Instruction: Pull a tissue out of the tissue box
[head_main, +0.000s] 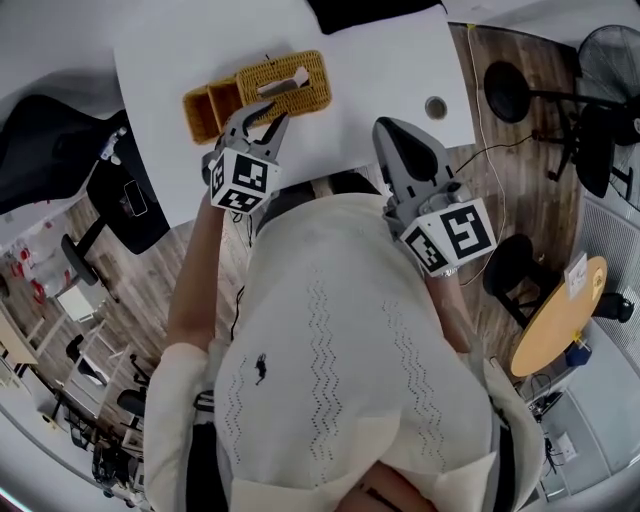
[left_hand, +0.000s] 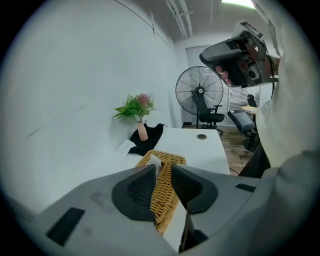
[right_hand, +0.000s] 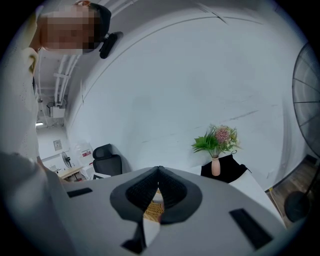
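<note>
Two sets of tongs here, and they're not in the same state. Your left tongs (left_hand: 162, 168) are a little apart with nothing pinched between them. Through the gap you're looking straight at the yellow woven wicker tissue box (left_hand: 164, 192). Your right tongs (right_hand: 159, 170) are closed tip to tip on nothing, held off to the right, well apart from the box.

From the head view, the wicker box sits on the white tabletop (head_main: 380, 70) towards its far side. A white tissue (head_main: 288, 80) pokes up out of the slot on top. The left tongs' tips come in just at the box's near edge; can't tell if they touch it. The box has open side compartments (head_main: 205, 108) on its left end.

Farther along the tabletop there's a small pink vase of green and pink flowers (left_hand: 142, 131) next to a crumpled black cloth (left_hand: 152, 136). A black standing fan (left_hand: 199, 92) is on the floor beyond.
</note>
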